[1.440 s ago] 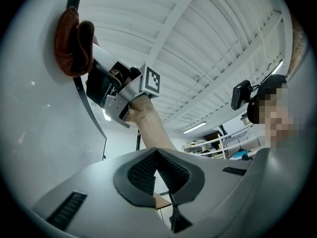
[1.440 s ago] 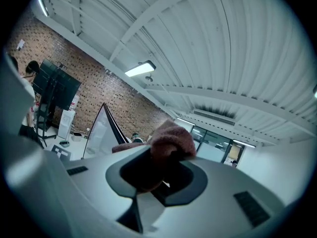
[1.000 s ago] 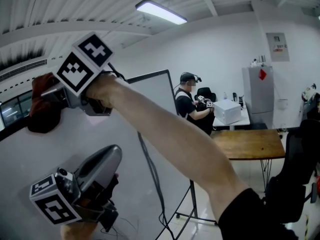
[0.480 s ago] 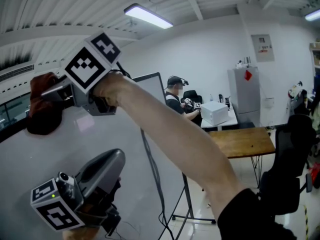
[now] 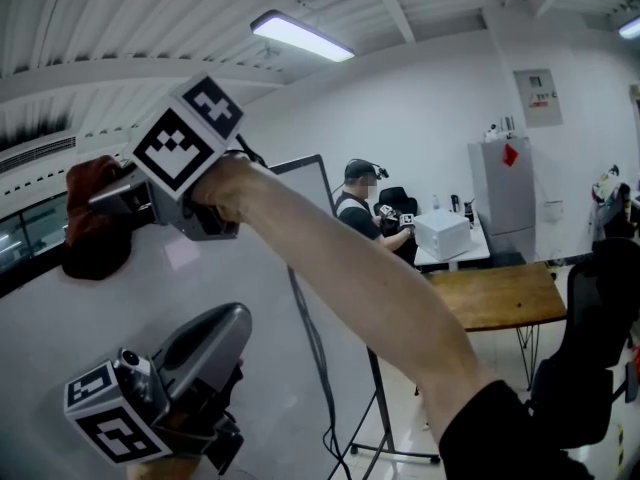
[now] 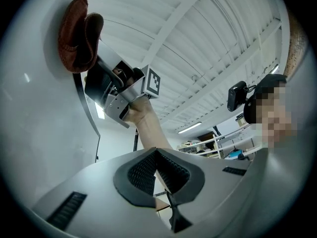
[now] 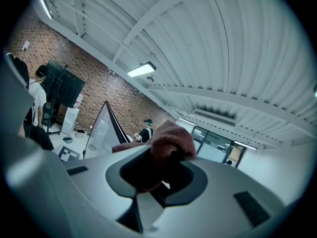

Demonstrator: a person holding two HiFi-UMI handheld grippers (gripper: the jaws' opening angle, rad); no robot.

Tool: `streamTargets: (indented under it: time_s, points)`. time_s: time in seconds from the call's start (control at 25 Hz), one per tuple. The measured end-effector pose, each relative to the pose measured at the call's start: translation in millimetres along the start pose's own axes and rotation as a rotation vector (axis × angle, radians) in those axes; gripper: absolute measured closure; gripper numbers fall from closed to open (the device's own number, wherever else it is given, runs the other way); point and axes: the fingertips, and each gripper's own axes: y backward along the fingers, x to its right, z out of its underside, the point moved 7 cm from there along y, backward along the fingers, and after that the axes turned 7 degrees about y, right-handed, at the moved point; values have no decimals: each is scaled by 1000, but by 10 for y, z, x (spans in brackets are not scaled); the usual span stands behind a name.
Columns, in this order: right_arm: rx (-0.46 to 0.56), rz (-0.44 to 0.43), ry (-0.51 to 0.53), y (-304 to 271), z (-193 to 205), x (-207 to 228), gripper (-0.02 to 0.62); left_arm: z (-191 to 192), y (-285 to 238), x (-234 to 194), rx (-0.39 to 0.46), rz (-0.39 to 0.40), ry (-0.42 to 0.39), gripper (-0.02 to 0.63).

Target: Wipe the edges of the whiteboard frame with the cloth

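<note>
Cloth (image 5: 92, 223), reddish-brown and bunched, sat at the upper left of the head view. It was pinched in the right gripper (image 5: 108, 198) and lay against the top edge of the dark whiteboard frame (image 5: 296, 164), which climbed from the left border toward the upper middle of the picture. The person's bare right arm reached diagonally up from the lower right corner to that gripper. Its marker cube (image 5: 190, 133) faced the camera just right of the cloth.

In the right gripper view the two jaws were closed on the cloth, which bulged up from between the dark pads at the centre and hid their tips.

The left gripper (image 5: 228, 330) hung at the lower left of the head view, in front of the white face of the whiteboard (image 5: 60, 338) and well below the cloth. Whether it touched the board could not be told. In the left gripper view its jaws, low in the centre, were pressed together at the tips with nothing between them. The cloth and the right gripper showed at that view's upper left, on the board's dark edge.

Behind the board, at the middle of the head view, a person (image 5: 355, 208) in a cap stood by a desk with a white box (image 5: 441, 234). A wooden table (image 5: 497, 296) lay right of centre, and a ceiling light (image 5: 301, 36) glowed at the top.
</note>
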Motion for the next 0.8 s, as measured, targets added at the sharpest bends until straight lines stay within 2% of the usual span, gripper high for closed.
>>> streamTargets:
  time_s: [0.16,0.4,0.8]
  points:
    - [-28,11,22,-50,83,83,500,-17,15,-111,14,-23,-8,609]
    - [-7,19,-5,700,589,616,500,285,-809,-488,17,-70,-6,609]
    - [17,17,-71,1096,879,1070,500,431,-1305,-805,56,-114,41,609]
